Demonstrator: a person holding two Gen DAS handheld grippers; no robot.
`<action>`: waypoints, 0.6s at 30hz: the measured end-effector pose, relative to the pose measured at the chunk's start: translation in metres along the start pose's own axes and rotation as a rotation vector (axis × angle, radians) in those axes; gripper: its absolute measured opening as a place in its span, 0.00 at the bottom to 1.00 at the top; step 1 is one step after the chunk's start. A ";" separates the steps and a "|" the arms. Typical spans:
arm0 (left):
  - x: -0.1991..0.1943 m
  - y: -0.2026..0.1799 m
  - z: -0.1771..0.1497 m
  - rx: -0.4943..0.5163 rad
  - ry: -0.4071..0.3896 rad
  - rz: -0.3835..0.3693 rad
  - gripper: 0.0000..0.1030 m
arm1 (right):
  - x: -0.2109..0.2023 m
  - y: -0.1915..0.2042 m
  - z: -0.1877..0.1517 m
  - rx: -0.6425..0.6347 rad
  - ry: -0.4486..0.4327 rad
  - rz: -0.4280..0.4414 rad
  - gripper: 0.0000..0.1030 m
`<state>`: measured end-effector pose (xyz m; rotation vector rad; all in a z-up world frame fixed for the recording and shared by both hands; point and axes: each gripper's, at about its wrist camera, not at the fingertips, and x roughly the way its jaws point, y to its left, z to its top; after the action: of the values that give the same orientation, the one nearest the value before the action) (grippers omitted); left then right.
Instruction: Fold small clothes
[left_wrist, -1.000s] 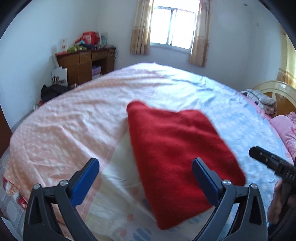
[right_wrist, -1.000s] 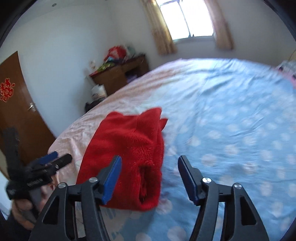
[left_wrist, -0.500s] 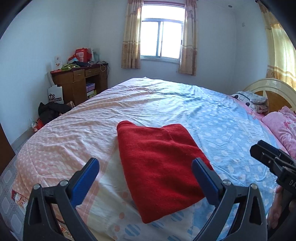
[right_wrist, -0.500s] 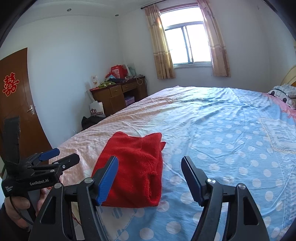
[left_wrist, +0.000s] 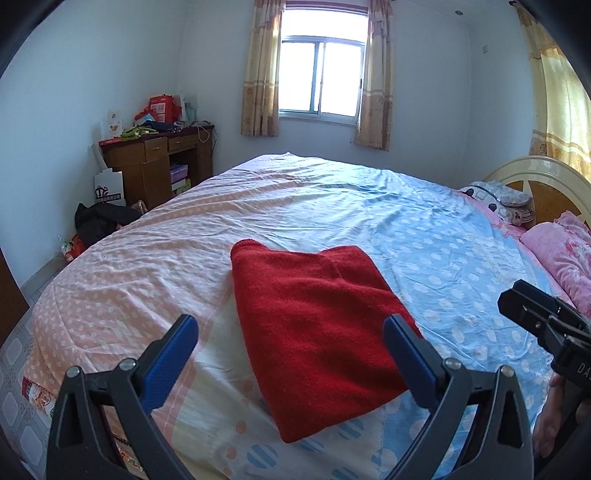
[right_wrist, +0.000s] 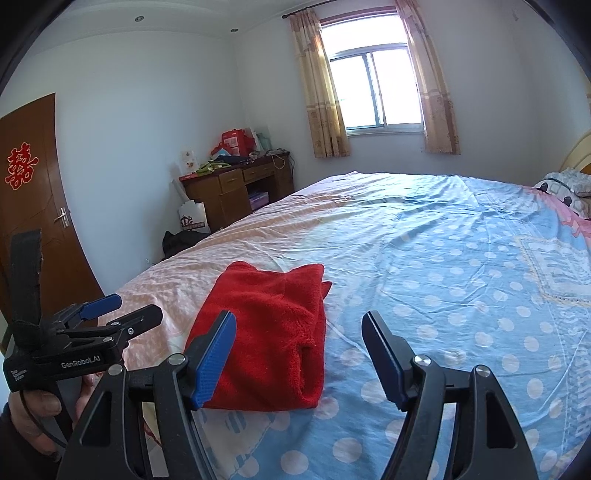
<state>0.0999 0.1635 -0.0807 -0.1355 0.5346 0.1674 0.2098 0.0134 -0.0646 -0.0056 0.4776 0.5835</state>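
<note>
Bed (left_wrist: 332, 206): wide polka-dot sheet, pink and blue.
Red garment (left_wrist: 317, 325): folded flat on the bed, near its front edge.
Left gripper (left_wrist: 291, 350): fingers spread apart, above the garment, not touching.
Right gripper (right_wrist: 299, 354): fingers apart, holding nothing, beside the garment's right edge.

A wide bed (left_wrist: 317, 206) fills the room, with a dotted sheet (right_wrist: 461, 258) that is pink on one side and blue on the other. A pink pillow (left_wrist: 565, 251) lies near the headboard (left_wrist: 543, 181). Behind the bed is a window (left_wrist: 323, 83) with beige curtains (left_wrist: 260, 70). In the corner stands a brown bench (left_wrist: 159, 166) with red boxes (left_wrist: 162, 108) and small clutter on top. A white paper bag (left_wrist: 109, 188) leans beside it, and a black bag (left_wrist: 99, 219) lies on the floor. A brown door (right_wrist: 35, 206) carries a red paper sign (right_wrist: 20, 166).
</note>
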 end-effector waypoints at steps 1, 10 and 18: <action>0.000 0.000 0.000 0.000 0.000 -0.001 0.99 | 0.000 0.000 0.000 0.000 -0.001 0.000 0.69; -0.001 -0.001 0.000 0.003 -0.001 -0.002 0.99 | -0.001 0.001 -0.001 0.007 0.004 0.003 0.70; 0.000 -0.003 -0.001 0.000 0.008 -0.008 0.99 | -0.002 0.003 -0.002 0.003 0.001 0.004 0.70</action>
<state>0.1003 0.1608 -0.0812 -0.1387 0.5421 0.1594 0.2063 0.0143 -0.0655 -0.0020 0.4796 0.5872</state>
